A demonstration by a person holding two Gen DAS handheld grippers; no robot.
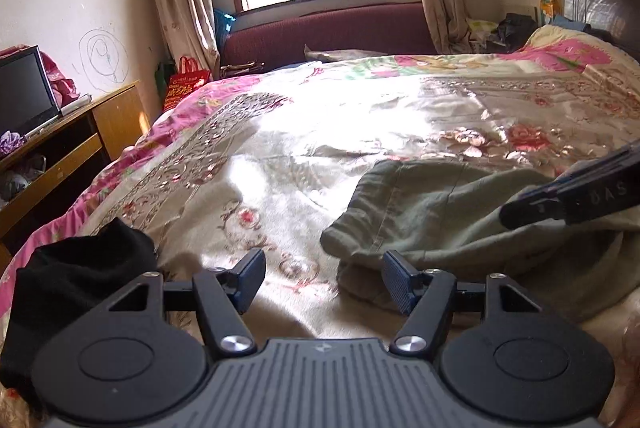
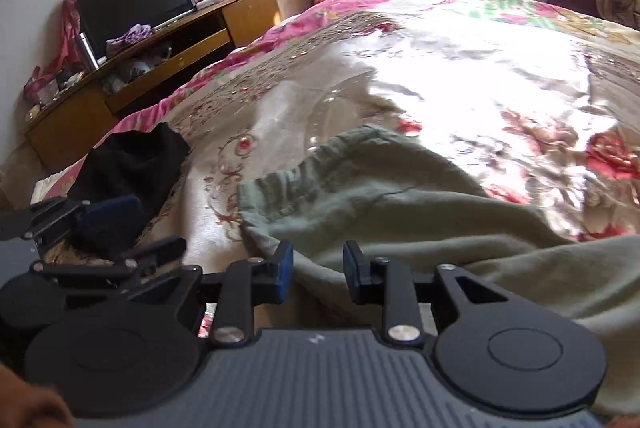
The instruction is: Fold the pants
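Lying crumpled on floral quilt point(image 1: 280, 131): grey-green pants point(image 2: 400, 211), soft, limp, light. Left gripper point(image 1: 323, 278) jaws wide apart, empty, beside bunched elastic waistband point(image 2: 288, 183). Right gripper point(image 2: 317, 270) jaws parted over cloth, pinching nothing. Likely best hold: waistband corners.

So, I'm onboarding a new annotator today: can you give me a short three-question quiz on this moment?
1. True or false: the left gripper is shut on the green pants.
2. What dark item lies left of the pants on the bed?
3. The right gripper hovers over: A) the pants' bunched edge, B) the TV stand.

Key: 1 false, its fingers are open; 2 a black garment; 3 A.
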